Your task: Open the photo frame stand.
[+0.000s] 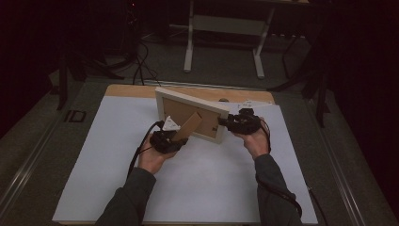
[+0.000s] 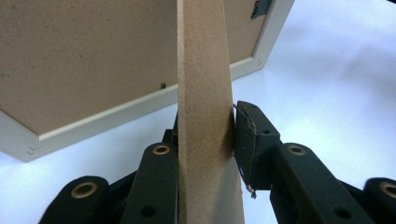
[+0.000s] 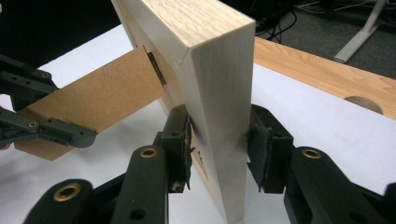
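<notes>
Forearms enter near; left claw point(image 1: 175, 137) grips the stiff fibreboard easel leg point(image 2: 205, 107), right claw point(image 1: 225, 122) clamps the picture frame point(image 1: 190, 113) upright mid-desk point(image 1: 117, 179). Frame judged light, rigid, possibly glazed; the wooden right edge is the soundest hold, the hinged leg the weak one.

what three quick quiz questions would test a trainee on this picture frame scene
1. True or false: the left tool is shut on the frame's brown stand.
2. What does the right tool grip? A) the frame's pale wooden edge B) a cable C) the white sheet
3. Does the picture frame lie flat or stand up on its edge?

Key: 1 true; 2 A; 3 stands up on its edge.
</notes>
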